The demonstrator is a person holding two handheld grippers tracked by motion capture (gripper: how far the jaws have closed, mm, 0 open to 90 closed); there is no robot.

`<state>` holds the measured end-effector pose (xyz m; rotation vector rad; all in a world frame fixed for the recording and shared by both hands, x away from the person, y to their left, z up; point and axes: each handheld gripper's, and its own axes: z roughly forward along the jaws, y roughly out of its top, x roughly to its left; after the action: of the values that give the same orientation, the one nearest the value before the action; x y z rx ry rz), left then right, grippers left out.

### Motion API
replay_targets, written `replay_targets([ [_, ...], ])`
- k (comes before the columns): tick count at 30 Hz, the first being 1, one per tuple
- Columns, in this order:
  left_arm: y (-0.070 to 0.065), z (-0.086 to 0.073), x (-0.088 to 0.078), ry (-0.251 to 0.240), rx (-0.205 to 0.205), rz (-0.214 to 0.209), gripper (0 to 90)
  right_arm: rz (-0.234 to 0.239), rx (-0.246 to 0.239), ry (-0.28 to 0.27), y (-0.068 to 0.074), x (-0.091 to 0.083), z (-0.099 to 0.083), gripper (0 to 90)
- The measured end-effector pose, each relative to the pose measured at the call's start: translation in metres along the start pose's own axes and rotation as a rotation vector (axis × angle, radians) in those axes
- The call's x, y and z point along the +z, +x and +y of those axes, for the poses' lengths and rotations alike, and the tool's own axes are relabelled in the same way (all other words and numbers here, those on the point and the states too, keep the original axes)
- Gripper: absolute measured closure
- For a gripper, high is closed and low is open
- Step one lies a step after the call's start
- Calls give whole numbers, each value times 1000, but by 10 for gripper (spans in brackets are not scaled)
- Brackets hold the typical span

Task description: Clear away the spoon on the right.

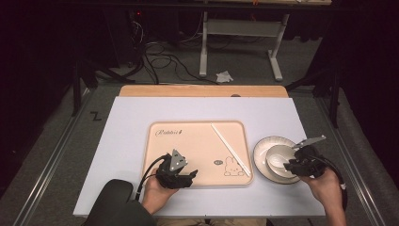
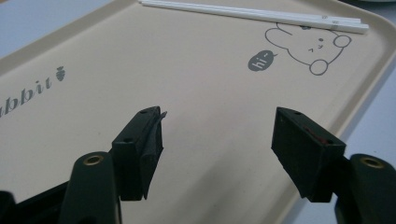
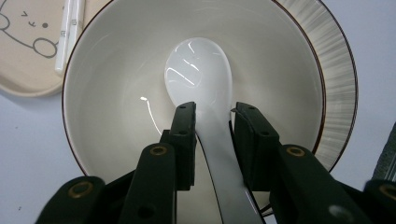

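Currently: right gripper, jaws closed on white spoon handle inside bowl on plate beside tray; lift straight, keeping grip centred; left gripper wide open, empty, over tray.

A lab: floor cables, metal stand, railed white table.

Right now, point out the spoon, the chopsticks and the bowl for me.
spoon [image 3: 198, 70], right gripper view, middle of its white scoop.
chopsticks [image 2: 252, 14], left gripper view, midway along the white pair.
bowl [image 3: 112, 93], right gripper view, bare inner wall beside the scoop.
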<state>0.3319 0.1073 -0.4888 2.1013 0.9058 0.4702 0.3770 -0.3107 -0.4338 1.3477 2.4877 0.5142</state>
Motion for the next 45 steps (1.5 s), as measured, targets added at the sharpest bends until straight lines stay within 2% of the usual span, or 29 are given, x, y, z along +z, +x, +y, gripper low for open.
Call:
replay_targets([
  [10,1,-3,-5,-12,-9,23,345,2,-21,-6,-1,-3,6,796],
  [13,1,-4,-6,-14,-13,24,345,9,-20,-33,-3,-5,7,852],
  [32,1,-4,-6,-19,-11,24,346,-15,-16,-43,1,-7,8,873],
  [45,2,-4,-6,-21,-11,26,346,-8,1,-96,-2,-15,7,875],
])
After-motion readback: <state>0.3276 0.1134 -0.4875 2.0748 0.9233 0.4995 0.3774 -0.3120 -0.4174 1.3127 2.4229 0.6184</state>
